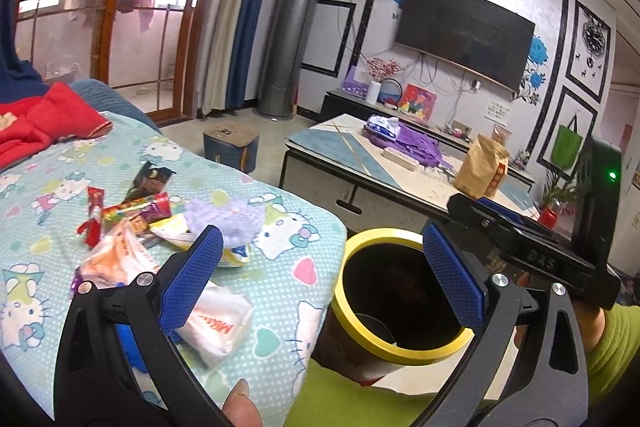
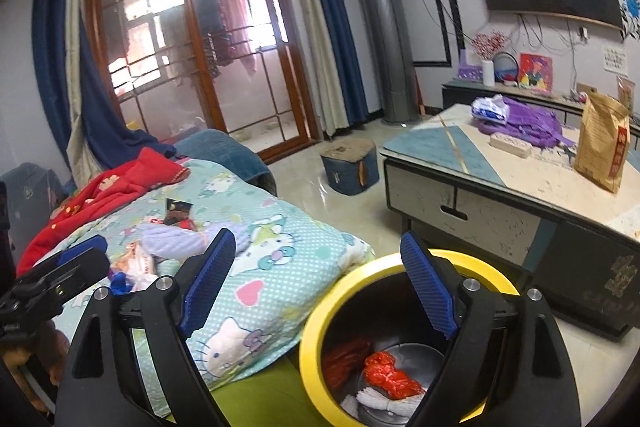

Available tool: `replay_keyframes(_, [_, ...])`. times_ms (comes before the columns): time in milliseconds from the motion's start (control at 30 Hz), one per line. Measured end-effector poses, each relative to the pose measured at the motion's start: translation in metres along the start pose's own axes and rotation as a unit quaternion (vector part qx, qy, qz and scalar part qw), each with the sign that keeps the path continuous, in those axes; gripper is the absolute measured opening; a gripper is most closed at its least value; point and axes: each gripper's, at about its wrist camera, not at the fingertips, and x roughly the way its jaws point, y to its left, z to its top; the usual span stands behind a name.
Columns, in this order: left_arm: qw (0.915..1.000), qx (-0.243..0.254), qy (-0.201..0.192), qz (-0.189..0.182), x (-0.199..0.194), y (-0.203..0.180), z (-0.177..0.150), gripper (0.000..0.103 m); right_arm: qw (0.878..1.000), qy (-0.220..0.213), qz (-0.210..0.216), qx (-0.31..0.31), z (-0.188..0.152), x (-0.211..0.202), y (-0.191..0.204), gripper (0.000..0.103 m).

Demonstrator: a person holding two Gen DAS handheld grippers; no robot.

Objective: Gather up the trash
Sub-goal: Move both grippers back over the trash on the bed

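right gripper (image 2: 320, 287) over bin (image 2: 316, 327), fingers apart

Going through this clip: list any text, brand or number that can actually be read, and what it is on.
"DAS": embossed on the right gripper body, left wrist view.
Brown paper bag: red label, characters too blurred.
White tissue pack: orange print, upside down, unreadable.
Wall notice: too small.
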Motion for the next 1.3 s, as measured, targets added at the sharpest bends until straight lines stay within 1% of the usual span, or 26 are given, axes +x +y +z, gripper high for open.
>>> replay_keyframes(133, [0.9999, -0.008, -0.012, 0.008, -0.007, 0.010, 0.000, 0.092, 1.000, -0.004, 0.015, -0.020, -0.004, -0.002, 0.018, 0.084])
replay_keyframes(667, [0.9975, -0.037, -0.040, 0.045, -0.030, 0.050, 0.002, 0.092, 0.994, 0.025, 0.068, -0.077, -0.018, 0.007, 0.076, 0.091])
replay_keyframes(933, [0.9945, -0.058, -0.049, 0.072, -0.044, 0.076, 0.005, 0.092, 0.990, 0.034, 0.091, -0.104, -0.023, 0.009, 0.099, 0.093])
replay_keyframes(967, [0.9938, -0.063, -0.050, 0.077, -0.046, 0.081, 0.006, 0.092, 0.989, 0.037, 0.093, -0.104, -0.023, 0.010, 0.101, 0.096])
replay_keyframes(1000, [0.9935, -0.065, -0.051, 0.079, -0.048, 0.084, 0.006, 0.092, 0.989, 0.037, 0.096, -0.105, -0.023, 0.011, 0.102, 0.096])
replay_keyframes(1300, [0.9890, -0.079, -0.055, 0.112, -0.065, 0.118, 0.008, 0.092, 0.983, 0.073, 0.121, -0.117, -0.032, 0.029, 0.123, 0.096])
